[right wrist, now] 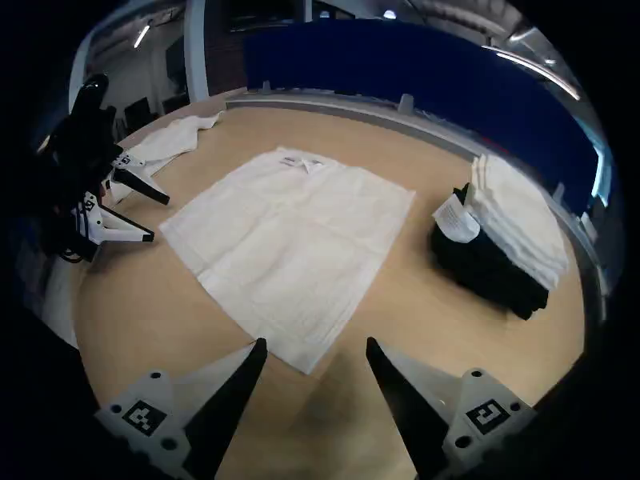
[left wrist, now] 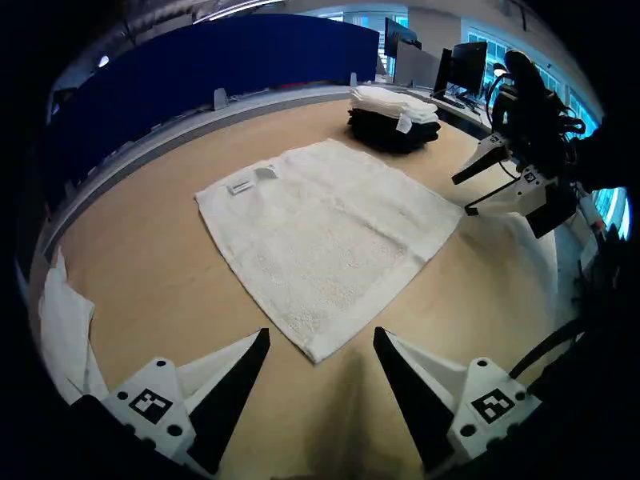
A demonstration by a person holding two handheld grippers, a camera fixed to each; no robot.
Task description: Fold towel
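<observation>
1. Left tool (left wrist: 320, 340) spread wide and empty, its tips just short of the near corner of the square white terry towel (left wrist: 328, 232).
2. Right tool (right wrist: 316, 344) spread as well, nothing between its fingers, poised at the towel's right corner.
3. The towel lies open and flat in the middle of the tan wooden counter (left wrist: 144, 264), small white labels (left wrist: 252, 180) at its far edge.
4. Near left, a rumpled white cloth (left wrist: 60, 320) at the counter's edge.
5. Far right, a stack of folded white and black towels (left wrist: 394, 118).
6. Farthest back, a dark blue partition wall (left wrist: 200, 64) along the counter.
</observation>
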